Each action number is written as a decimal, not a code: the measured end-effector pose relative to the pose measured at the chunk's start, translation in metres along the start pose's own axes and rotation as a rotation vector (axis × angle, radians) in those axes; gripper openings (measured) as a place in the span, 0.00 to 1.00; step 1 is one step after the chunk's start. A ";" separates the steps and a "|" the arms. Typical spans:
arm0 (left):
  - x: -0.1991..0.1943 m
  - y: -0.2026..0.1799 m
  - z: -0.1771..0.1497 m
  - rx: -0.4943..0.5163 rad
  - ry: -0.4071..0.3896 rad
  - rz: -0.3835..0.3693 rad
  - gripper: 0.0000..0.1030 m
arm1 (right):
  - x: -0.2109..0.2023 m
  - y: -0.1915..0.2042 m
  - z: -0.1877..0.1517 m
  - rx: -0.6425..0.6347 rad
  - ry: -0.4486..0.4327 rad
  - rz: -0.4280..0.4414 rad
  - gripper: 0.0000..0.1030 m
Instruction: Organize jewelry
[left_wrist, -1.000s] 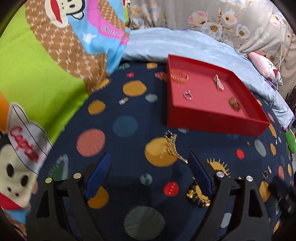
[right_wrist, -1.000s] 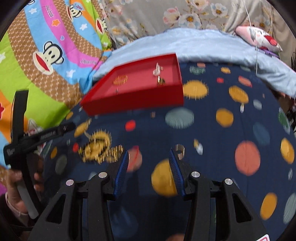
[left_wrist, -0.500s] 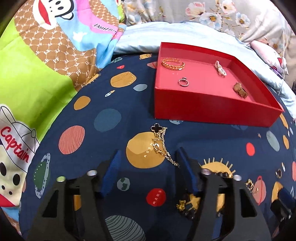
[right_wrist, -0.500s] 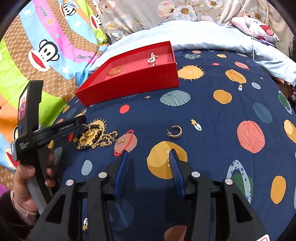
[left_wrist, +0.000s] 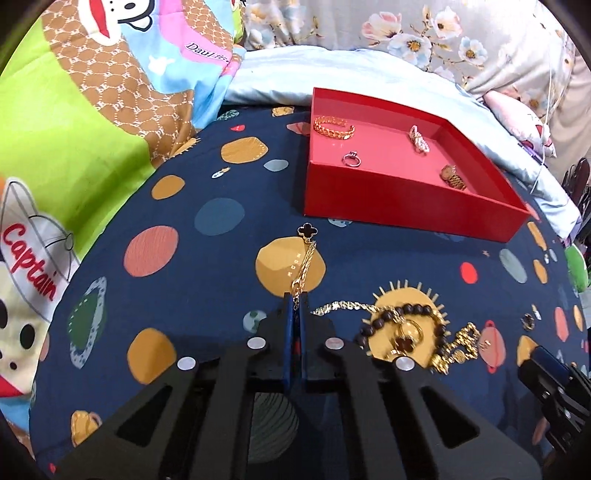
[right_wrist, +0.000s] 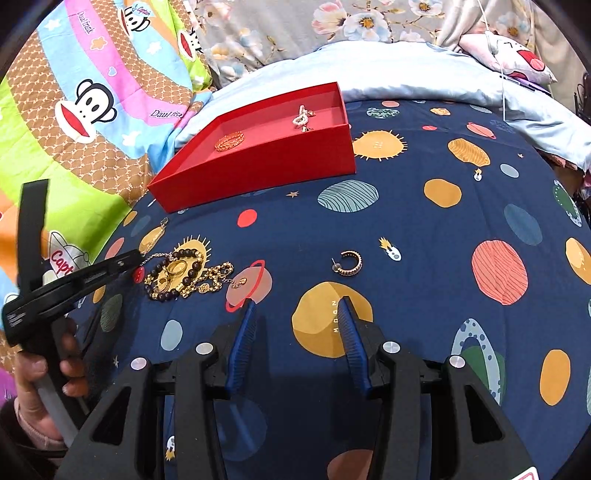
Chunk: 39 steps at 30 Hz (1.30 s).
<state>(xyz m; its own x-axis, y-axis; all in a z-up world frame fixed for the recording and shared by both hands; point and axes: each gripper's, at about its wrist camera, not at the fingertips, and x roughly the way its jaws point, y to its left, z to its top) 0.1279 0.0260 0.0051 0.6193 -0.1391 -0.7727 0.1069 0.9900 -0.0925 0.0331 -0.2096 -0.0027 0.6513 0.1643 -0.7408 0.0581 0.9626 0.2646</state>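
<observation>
Gold chain links run straight out from between the blue pads of the left gripper (left_wrist: 295, 297), whose fingers are pressed together on the near end of a clover necklace (left_wrist: 304, 258). Its black clover pendant lies on the bed's navy planet-print sheet (left_wrist: 207, 280) just ahead of the fingertips, and the chain crosses an orange printed planet on its way back to the pads. Farther ahead and a little to the right of those fingers sits the red tray (left_wrist: 406, 210), holding a gold bangle (left_wrist: 333, 126), a small ring (left_wrist: 351, 159), a pale beaded piece (left_wrist: 419, 139) and a small gold watch-like piece (left_wrist: 452, 176). Right of the left fingers lies a tangled heap (left_wrist: 410, 332) of dark beads, gold chain and a ring, touching the sheet.

The right gripper (right_wrist: 297, 317) hovers with its fingers apart and nothing between them. Just ahead of its right finger rests a gold hoop earring (right_wrist: 349, 263), apart from the pads. Off to the left of its fingers, the person's hand (right_wrist: 40, 373) grips the handle of the other tool.
</observation>
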 end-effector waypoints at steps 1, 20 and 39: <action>-0.005 0.001 0.000 -0.005 -0.003 -0.008 0.02 | 0.000 0.000 0.000 -0.001 -0.001 0.000 0.44; -0.080 0.021 -0.011 -0.007 -0.076 -0.068 0.02 | -0.002 0.015 -0.003 -0.004 -0.001 0.057 0.44; -0.044 0.027 -0.043 -0.026 0.035 -0.079 0.02 | 0.054 0.113 0.026 -0.229 0.065 0.152 0.05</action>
<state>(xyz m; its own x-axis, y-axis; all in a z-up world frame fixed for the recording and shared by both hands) 0.0700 0.0603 0.0097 0.5818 -0.2164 -0.7840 0.1342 0.9763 -0.1699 0.0949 -0.0977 0.0033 0.5892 0.3168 -0.7433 -0.2134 0.9483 0.2350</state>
